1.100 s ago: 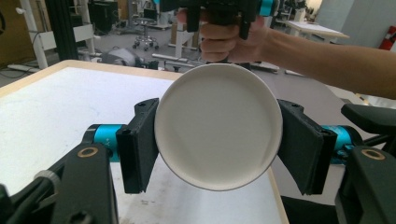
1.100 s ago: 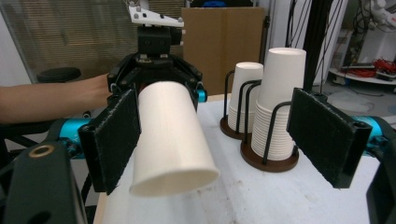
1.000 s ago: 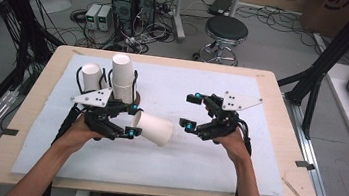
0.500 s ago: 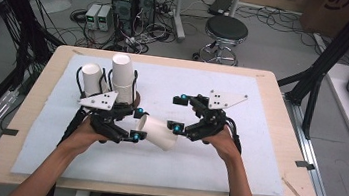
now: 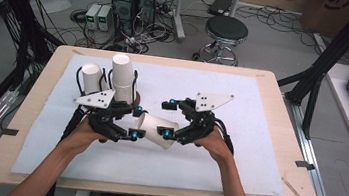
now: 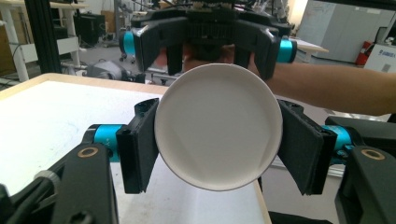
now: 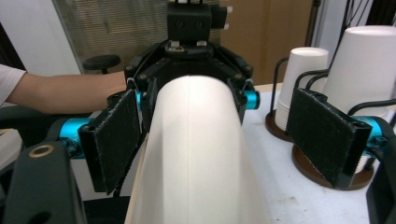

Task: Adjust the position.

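One paper cup [image 5: 157, 130] is clamped sideways by left gripper [image 5: 135, 121] | right gripper [image 5: 168, 119] is spread wide around its rim end.

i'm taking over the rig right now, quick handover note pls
Left gripper: shut on the paper cup, held sideways above the table, base end between its pads.
Right gripper: open, jaws either side of the cup's wide end, not pressing.
Two cup stacks sit upside down in wire holders behind the left gripper.
Done: one cup is out and held.
Left, likely: close right gripper on the cup.
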`<state>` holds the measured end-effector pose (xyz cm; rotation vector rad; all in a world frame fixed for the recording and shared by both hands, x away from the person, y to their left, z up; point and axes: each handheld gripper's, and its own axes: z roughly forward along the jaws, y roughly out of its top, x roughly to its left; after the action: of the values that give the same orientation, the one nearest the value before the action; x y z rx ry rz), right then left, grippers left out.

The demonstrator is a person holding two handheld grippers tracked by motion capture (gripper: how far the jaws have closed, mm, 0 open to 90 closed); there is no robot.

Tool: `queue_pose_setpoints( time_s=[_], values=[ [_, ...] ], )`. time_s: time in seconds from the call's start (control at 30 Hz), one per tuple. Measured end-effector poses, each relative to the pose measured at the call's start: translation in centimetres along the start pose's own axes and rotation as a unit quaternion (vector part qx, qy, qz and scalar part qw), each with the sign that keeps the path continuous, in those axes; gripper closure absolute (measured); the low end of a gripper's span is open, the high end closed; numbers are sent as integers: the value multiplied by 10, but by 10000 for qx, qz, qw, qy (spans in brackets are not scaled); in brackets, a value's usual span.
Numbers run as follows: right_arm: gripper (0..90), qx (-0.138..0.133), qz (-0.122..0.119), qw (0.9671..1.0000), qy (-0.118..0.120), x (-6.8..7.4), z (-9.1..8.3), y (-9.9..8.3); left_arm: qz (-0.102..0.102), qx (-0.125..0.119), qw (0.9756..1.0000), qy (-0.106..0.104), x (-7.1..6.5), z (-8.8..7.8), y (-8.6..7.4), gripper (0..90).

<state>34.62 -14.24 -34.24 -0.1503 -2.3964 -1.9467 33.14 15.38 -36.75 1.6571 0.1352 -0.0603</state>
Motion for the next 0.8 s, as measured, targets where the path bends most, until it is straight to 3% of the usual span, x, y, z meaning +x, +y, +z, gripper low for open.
queue_pose_setpoints(
  time_s=[0.23,0.8],
  values=[
    [183,108,51,9998,167,2,12,-4,99,-50,9999,-19,-3,-1,7,346],
    [183,371,189,9985,351,2,21,-9,186,-238,9995,84,-4,-10,14,346]
  ],
)
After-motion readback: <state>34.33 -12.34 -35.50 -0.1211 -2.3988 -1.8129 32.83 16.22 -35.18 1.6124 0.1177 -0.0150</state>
